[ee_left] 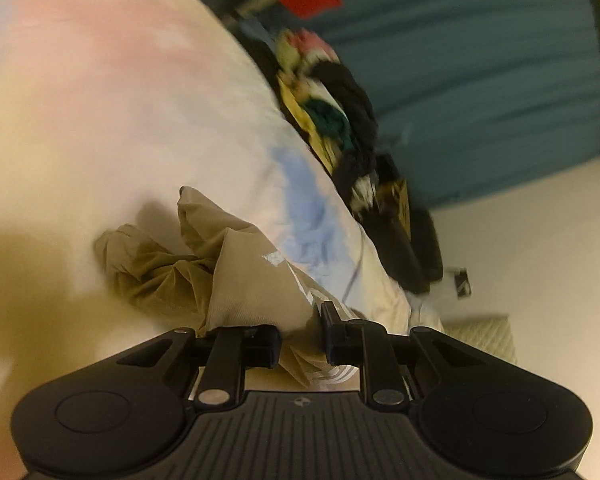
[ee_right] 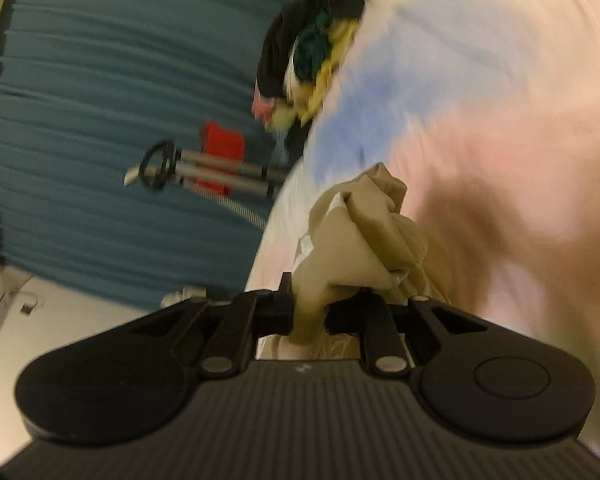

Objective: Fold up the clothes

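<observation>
A tan garment [ee_left: 236,280] with white print hangs bunched over the pale bedsheet [ee_left: 120,120]. My left gripper [ee_left: 302,340] is shut on a fold of it, the cloth pinched between the two black fingers. In the right wrist view the same tan garment [ee_right: 364,240] rises crumpled from my right gripper [ee_right: 310,316], which is shut on another bunch of it. Both views are tilted and blurred. How the cloth runs between the two grippers is hidden.
A heap of dark and coloured clothes [ee_left: 340,120] lies along the bed's far edge, also the clothes heap [ee_right: 308,52] in the right view. A teal curtain [ee_left: 480,80] hangs behind. A metal rack with a red item [ee_right: 216,160] stands by the curtain. Pale floor [ee_left: 540,260] lies beside the bed.
</observation>
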